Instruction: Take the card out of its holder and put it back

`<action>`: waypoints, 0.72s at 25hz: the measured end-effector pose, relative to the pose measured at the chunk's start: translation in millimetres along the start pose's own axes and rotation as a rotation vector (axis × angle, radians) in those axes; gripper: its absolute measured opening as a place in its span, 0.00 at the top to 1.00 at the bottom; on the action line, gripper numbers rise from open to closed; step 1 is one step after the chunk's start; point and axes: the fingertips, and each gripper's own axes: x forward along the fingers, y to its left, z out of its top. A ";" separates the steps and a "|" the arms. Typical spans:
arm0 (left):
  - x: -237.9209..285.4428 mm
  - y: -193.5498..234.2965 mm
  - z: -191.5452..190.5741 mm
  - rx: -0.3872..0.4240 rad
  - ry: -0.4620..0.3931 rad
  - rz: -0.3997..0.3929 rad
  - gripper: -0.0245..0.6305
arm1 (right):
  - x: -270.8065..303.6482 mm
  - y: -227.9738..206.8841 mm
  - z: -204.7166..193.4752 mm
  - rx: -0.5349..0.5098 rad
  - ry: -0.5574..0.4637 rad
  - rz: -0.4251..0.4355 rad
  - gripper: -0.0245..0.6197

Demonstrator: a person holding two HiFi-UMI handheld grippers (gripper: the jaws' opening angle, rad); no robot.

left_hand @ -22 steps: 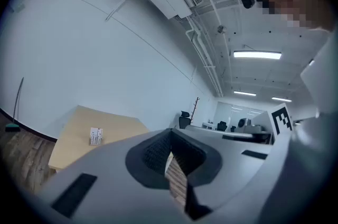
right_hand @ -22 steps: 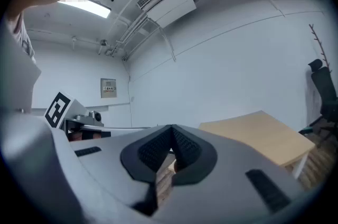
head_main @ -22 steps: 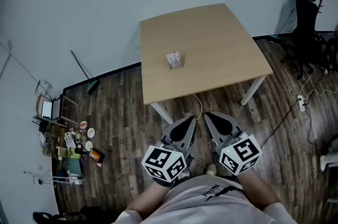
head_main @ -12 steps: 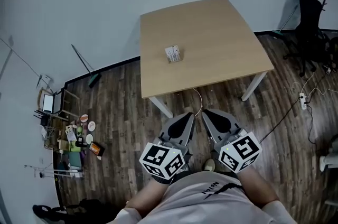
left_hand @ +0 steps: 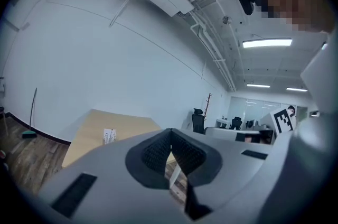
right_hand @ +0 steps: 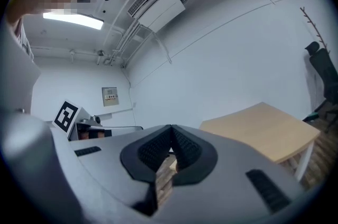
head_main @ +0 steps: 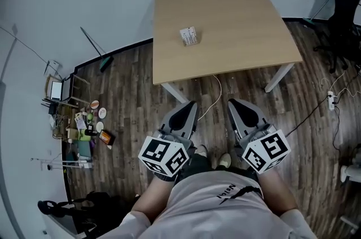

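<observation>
A small white card holder (head_main: 188, 35) with its card lies alone on the light wooden table (head_main: 237, 18), left of the table's middle; the left gripper view shows it small and far off (left_hand: 109, 136). Both grippers hang over the floor, close to the person's body and well short of the table. My left gripper (head_main: 188, 109) is shut with nothing in it, its dark pads (left_hand: 158, 151) meeting at the tip. My right gripper (head_main: 239, 107) is shut and empty too, its pads (right_hand: 185, 150) touching.
A dark plank floor (head_main: 135, 102) lies between me and the table. A cable (head_main: 210, 101) trails from the table's near edge. Clutter (head_main: 84, 131) and a broom (head_main: 93, 49) sit at the left wall. A black office chair (head_main: 345, 12) and power strip (head_main: 331, 100) are right.
The table has slid up and away in the head view, and the grippers sit lower and slightly further apart. Both grippers stay shut.
</observation>
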 end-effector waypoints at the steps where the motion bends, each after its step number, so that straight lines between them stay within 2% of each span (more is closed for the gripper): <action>1: 1.6 2.0 -0.9 -0.001 0.002 0.005 0.94 | 3.2 0.2 -0.9 -0.003 0.003 0.005 0.94; 8: 21.8 38.7 -6.2 0.000 0.027 0.018 0.94 | 43.1 -3.1 -16.1 -0.013 0.046 0.034 0.94; 18: 98.5 138.3 10.7 0.002 0.051 -0.032 0.94 | 160.2 -30.9 -14.6 -0.070 0.108 0.019 0.94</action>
